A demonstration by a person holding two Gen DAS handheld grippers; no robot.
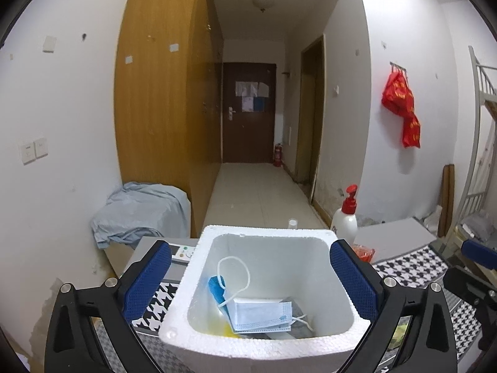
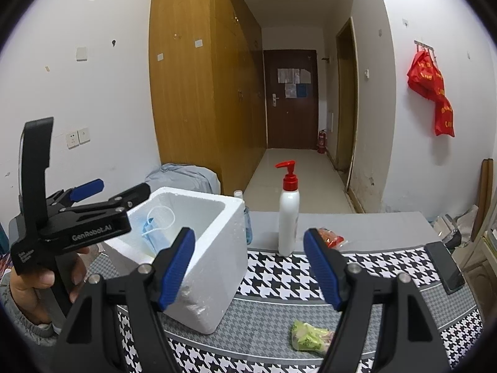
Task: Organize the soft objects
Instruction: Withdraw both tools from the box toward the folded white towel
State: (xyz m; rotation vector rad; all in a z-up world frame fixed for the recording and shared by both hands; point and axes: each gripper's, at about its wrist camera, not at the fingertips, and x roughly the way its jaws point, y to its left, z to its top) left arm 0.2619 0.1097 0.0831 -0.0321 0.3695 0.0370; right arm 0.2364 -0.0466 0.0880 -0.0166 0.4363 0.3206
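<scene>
A white foam box (image 1: 192,283) stands on the houndstooth tablecloth (image 2: 310,273). Inside it lie a blue face mask (image 1: 264,314) with white ear loops, another blue item and something yellow. My left gripper (image 1: 248,279) is open and empty, hovering just above the box, its blue pads either side of the opening; it also shows in the right wrist view (image 2: 111,189). My right gripper (image 2: 248,267) is open and empty above the cloth, right of the box (image 2: 217,248). A green soft packet (image 2: 310,335) lies on the cloth below it. A red packet (image 2: 332,237) lies behind.
A white pump bottle with a red top (image 2: 289,217) stands behind the box's right side. A small clear bottle (image 2: 245,217) is behind the box. A black phone (image 2: 444,267) lies at the table's right. Blue cloth (image 1: 143,211) is draped over something at left.
</scene>
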